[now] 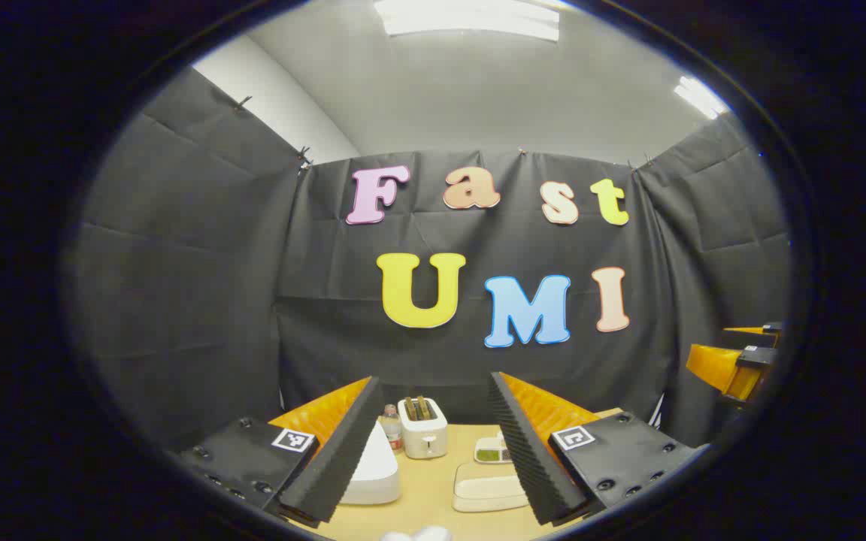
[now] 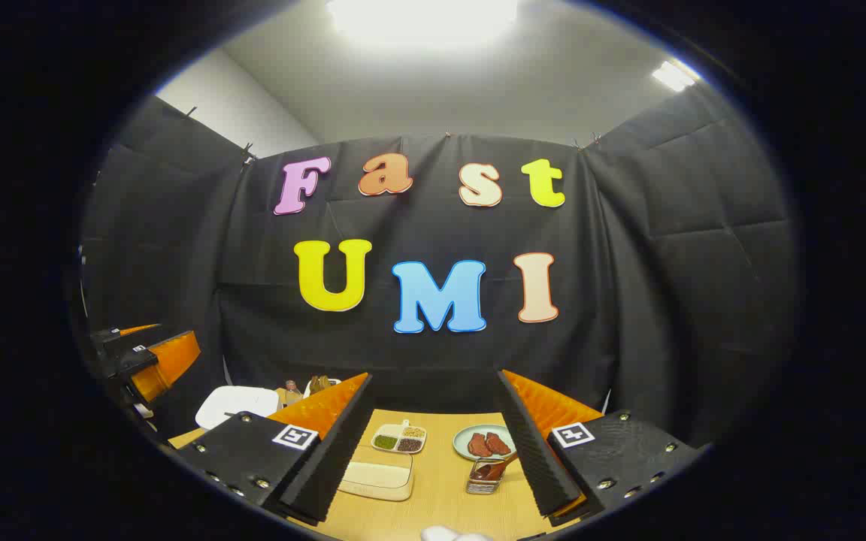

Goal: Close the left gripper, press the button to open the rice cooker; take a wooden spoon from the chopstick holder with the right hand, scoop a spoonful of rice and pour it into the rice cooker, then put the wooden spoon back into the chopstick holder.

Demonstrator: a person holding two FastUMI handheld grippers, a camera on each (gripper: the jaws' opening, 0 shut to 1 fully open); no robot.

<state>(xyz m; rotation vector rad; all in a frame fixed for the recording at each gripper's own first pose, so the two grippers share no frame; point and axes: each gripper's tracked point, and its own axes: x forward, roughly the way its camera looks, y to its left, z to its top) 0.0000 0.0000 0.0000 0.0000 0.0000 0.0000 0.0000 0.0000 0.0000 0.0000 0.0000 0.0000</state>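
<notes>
Rice cooker (image 1: 373,469): white, lid down, on the worktop (image 1: 433,496) at the left, partly behind the left finger of the left gripper (image 1: 431,451) in the left gripper view; in the right gripper view its lid shows at far left (image 2: 237,404).

Left gripper: jaws spread wide, holding nothing, raised above the worktop.

Right gripper (image 2: 433,451): jaws spread wide, holding nothing, likewise above the worktop; seen from the left gripper view at the right edge (image 1: 737,364).

Chopstick holder (image 2: 484,477): wire basket, just inside the right gripper's right finger, with the wooden spoon (image 2: 497,467) lying tilted in it.

Plate (image 2: 484,442): pale green, beyond the holder, carrying reddish slices.

Divided dish (image 2: 398,438): three compartments of grains, left of the plate.

Cream lidded box (image 2: 376,473): just in front of the divided dish.

Toaster (image 1: 422,427): white, at the back of the worktop, beside a small bottle (image 1: 391,428).
</notes>
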